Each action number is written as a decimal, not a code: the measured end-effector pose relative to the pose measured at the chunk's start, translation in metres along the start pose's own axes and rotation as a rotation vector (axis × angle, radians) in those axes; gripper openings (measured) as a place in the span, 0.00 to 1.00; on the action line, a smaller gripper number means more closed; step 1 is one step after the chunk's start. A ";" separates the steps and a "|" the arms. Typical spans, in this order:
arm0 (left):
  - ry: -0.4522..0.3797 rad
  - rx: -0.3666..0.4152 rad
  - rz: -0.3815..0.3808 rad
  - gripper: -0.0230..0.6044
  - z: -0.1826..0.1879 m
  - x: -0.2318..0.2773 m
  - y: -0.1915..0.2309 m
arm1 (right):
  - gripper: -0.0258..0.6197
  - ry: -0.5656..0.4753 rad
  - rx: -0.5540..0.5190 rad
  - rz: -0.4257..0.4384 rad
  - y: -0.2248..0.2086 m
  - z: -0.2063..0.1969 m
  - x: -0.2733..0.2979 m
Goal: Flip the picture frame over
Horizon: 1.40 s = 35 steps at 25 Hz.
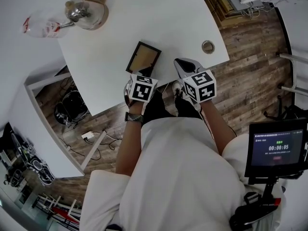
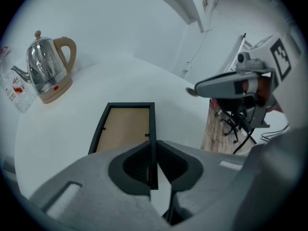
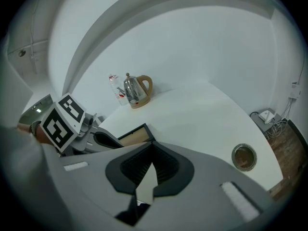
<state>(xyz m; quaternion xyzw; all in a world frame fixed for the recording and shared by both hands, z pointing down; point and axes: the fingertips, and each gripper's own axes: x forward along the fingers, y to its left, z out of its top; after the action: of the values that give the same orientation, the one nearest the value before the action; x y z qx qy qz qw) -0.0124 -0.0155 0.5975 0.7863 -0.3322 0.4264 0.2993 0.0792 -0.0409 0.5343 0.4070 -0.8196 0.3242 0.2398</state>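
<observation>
The picture frame (image 1: 143,57) lies on the white table (image 1: 163,13) near its front edge, brown backing up, with a black border. In the left gripper view its right rail (image 2: 152,124) runs straight in between the jaws of my left gripper (image 2: 154,147), which is shut on that near corner. In the head view the left gripper (image 1: 138,78) sits at the frame's near end. My right gripper (image 1: 182,65) hovers just right of the frame, shut with nothing in it. Its tips (image 3: 153,147) point past the frame's corner (image 3: 139,133).
A steel kettle on a tan base (image 1: 88,11) stands at the table's far left, a clear plastic packet (image 1: 38,27) beside it. A round cable grommet (image 1: 208,46) sits at the table's right. The front edge is right under my grippers. A screen (image 1: 276,148) stands at the lower right.
</observation>
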 end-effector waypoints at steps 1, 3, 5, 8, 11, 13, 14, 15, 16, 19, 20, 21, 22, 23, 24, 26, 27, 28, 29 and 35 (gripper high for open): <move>-0.005 -0.014 -0.005 0.11 0.003 -0.002 0.000 | 0.04 0.000 0.001 0.001 0.000 0.001 0.000; -0.009 -0.057 -0.015 0.11 0.006 -0.005 0.001 | 0.04 0.000 0.004 0.003 -0.001 0.002 0.001; -0.020 -0.094 -0.028 0.11 0.009 -0.008 0.001 | 0.04 0.000 0.007 0.007 0.000 0.003 0.002; -0.036 -0.123 -0.042 0.11 0.014 -0.011 0.002 | 0.04 0.003 0.013 0.015 0.003 0.003 0.004; -0.060 -0.161 -0.069 0.11 0.019 -0.014 0.001 | 0.04 0.004 0.019 0.016 0.002 0.004 0.005; -0.085 -0.196 -0.094 0.11 0.023 -0.017 0.000 | 0.04 0.003 0.019 0.015 0.002 0.005 0.006; -0.098 -0.216 -0.109 0.11 0.025 -0.019 -0.001 | 0.04 0.002 0.020 0.015 0.001 0.005 0.006; -0.111 -0.239 -0.125 0.11 0.027 -0.020 -0.002 | 0.04 0.002 0.021 0.015 0.001 0.005 0.006; -0.122 -0.261 -0.141 0.11 0.028 -0.022 -0.003 | 0.04 0.001 0.025 0.016 0.000 0.005 0.005; -0.143 -0.322 -0.186 0.11 0.029 -0.026 -0.006 | 0.04 0.000 0.032 0.018 0.000 0.005 0.006; -0.153 -0.345 -0.202 0.11 0.030 -0.028 -0.007 | 0.04 0.000 0.033 0.019 0.000 0.005 0.006; -0.163 -0.369 -0.217 0.11 0.031 -0.029 -0.007 | 0.04 0.001 0.034 0.020 -0.001 0.005 0.006; -0.173 -0.389 -0.229 0.11 0.031 -0.031 -0.007 | 0.04 0.001 0.035 0.020 -0.001 0.006 0.006; -0.181 -0.406 -0.239 0.11 0.032 -0.032 -0.007 | 0.04 0.000 0.035 0.021 -0.001 0.006 0.006; -0.189 -0.420 -0.248 0.11 0.032 -0.033 -0.007 | 0.04 0.000 0.036 0.021 -0.001 0.006 0.006; -0.208 -0.455 -0.273 0.11 0.034 -0.035 -0.007 | 0.04 0.001 0.036 0.022 -0.001 0.005 0.006; -0.220 -0.478 -0.290 0.11 0.036 -0.037 -0.007 | 0.04 0.002 0.035 0.022 -0.001 0.005 0.007; -0.234 -0.501 -0.307 0.11 0.038 -0.038 -0.007 | 0.04 0.003 0.035 0.022 -0.001 0.006 0.007; -0.246 -0.521 -0.323 0.11 0.041 -0.040 -0.007 | 0.04 0.002 0.035 0.023 -0.001 0.006 0.007; -0.313 -0.612 -0.413 0.11 0.056 -0.045 -0.009 | 0.04 0.002 0.033 0.027 0.001 0.012 0.011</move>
<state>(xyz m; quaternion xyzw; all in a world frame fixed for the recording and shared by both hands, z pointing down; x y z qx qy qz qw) 0.0026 -0.0402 0.5314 0.7665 -0.3204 0.1138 0.5448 0.0707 -0.0547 0.5333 0.3995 -0.8193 0.3414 0.2296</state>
